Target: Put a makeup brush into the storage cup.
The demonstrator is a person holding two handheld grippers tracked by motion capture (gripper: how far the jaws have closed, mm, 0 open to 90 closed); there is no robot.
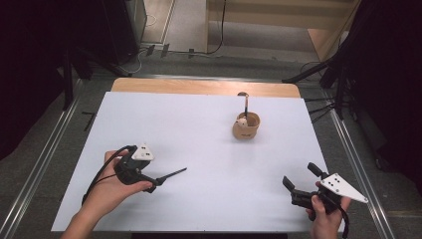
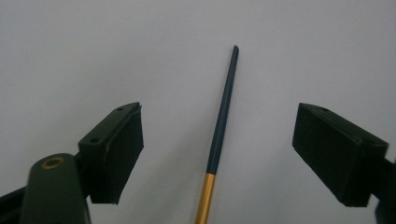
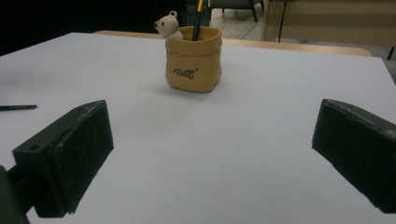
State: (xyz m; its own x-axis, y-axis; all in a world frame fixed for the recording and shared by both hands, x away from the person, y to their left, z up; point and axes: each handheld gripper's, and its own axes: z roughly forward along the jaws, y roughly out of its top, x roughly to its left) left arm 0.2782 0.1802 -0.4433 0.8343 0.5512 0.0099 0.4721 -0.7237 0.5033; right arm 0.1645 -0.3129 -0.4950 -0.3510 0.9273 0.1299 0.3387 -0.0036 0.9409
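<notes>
A thin stick [image 2: 215, 149], dark teal with a gold lower part, lies on the white table [image 1: 209, 149] between the jaws of my left gripper [image 2: 218, 114]. The jaws stand apart and the pads do not touch it. In the high view the left gripper [image 1: 157, 181] is at the near left, and the stick [image 1: 174, 174] points right from it. A tan pouch-shaped holder [image 1: 246, 127] with a small bear figure [image 3: 167, 25] stands at the far right of centre, with another stick [image 3: 199, 14] upright in it. My right gripper [image 1: 300, 176] rests open at the near right and faces the holder [image 3: 193, 58].
A strip of bare wood [image 1: 199, 86] runs along the table's far edge. Metal rails [image 1: 45, 164] line the floor on both sides. Dark stands and cables sit beyond the far corners. In the right gripper view the lying stick's tip [image 3: 18, 107] shows at the left edge.
</notes>
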